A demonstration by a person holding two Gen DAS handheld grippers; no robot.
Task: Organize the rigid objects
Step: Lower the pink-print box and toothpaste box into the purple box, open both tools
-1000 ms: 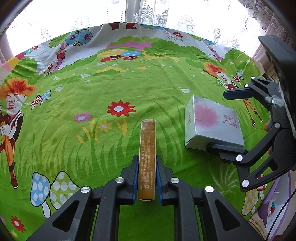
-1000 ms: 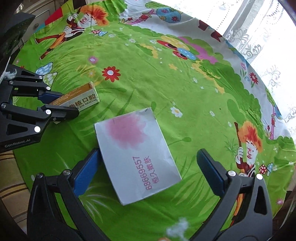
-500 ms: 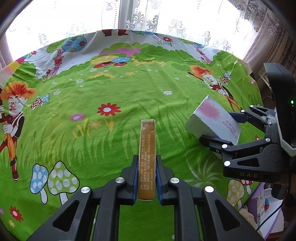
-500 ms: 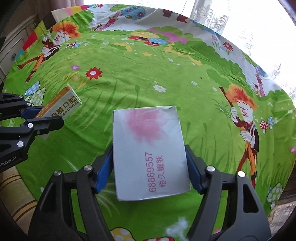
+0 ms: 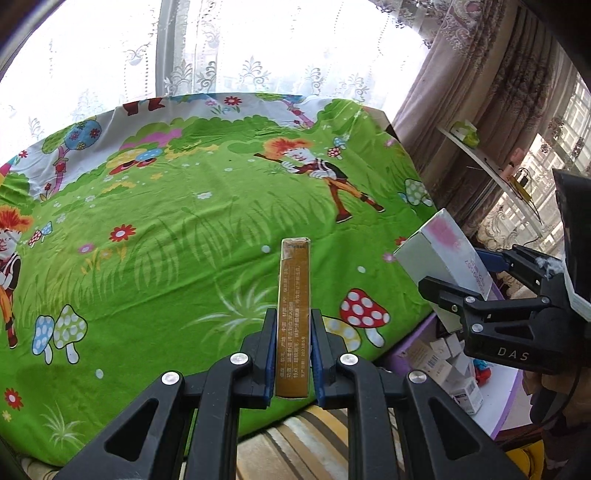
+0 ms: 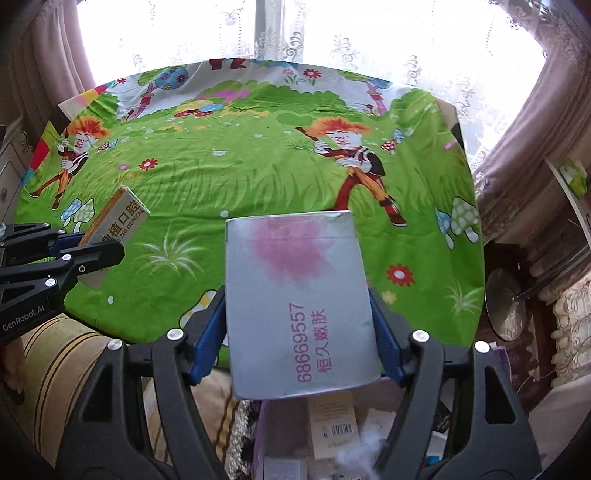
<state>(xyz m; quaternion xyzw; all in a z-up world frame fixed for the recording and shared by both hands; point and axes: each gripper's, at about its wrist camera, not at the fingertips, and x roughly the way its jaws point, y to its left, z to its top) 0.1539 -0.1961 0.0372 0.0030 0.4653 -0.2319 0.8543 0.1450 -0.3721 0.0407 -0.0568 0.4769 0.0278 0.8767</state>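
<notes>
both boxes are up off the surface (image 5: 207,236) right now. the left gripper (image 5: 293,354) is clamped tight on a narrow yellow-brown box (image 5: 294,314), the blue pads squeezing its long sides near the back end so most of the box sticks straight out ahead of the fingers. in the right wrist view you can see that same box (image 6: 118,221) from the side, with "dental" printed on its white face, sitting in the left gripper (image 6: 79,247) off to the left of the right one.

the right gripper (image 6: 299,339) is closed on a grey-white box (image 6: 295,295) with a pink smudge and pink digits on top. its pads (image 6: 208,339) press on both long sides of the box, and the box pokes out forward past the fingertips. from the left wrist view that box (image 5: 443,251) is off to the right, tilted with one corner up, held in the right gripper (image 5: 476,280) beyond the edge of the surface.

the surface is covered in a bright green cartoon cloth (image 6: 258,166) with mushrooms, flowers and orange-haired figures. below and in front of the right gripper, past the cloth's near edge, there's a purple-rimmed bin (image 5: 506,402) with a bunch of small boxes (image 5: 458,376) in it. lace curtains (image 6: 332,33) behind everything, striped cushion (image 6: 55,354) down low on the left of the right gripper.
</notes>
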